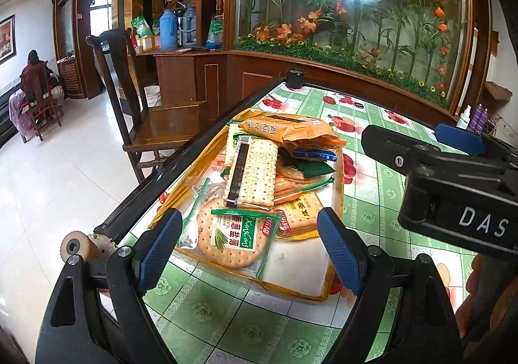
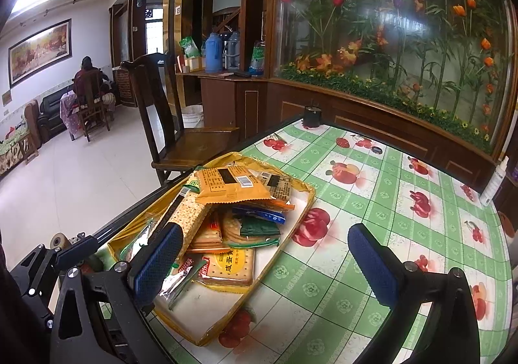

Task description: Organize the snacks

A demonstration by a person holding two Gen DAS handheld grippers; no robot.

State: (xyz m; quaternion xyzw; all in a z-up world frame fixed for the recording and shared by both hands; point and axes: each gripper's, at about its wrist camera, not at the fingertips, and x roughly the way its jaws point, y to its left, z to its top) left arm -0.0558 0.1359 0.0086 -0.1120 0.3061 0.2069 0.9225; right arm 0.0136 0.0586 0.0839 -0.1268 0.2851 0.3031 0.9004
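Green fruit-print tablecloth (image 1: 372,150): gold tray (image 1: 293,270) of biscuit packs at left edge. Round cracker pack (image 1: 231,236) lies just ahead of wide-open, empty left gripper (image 1: 249,250); right gripper (image 2: 272,267), also wide, sits farther right.

You are in a lived-in home, in a dining or sitting room. Your desk (image 2: 372,176) wears a green checked oilcloth printed with fruit, and a dark wooden chair (image 2: 181,137) stands at its far edge. Behind it runs a carved wooden partition with a glass case of artificial flowers (image 2: 404,40). A side counter holds thermos flasks (image 2: 213,51) and packets. Across the glossy white tiled floor (image 1: 48,176) you can see a framed painting (image 2: 40,50) on the wall, a black sofa (image 2: 51,115), and a seated person (image 2: 87,79) at a small cloth-covered table.
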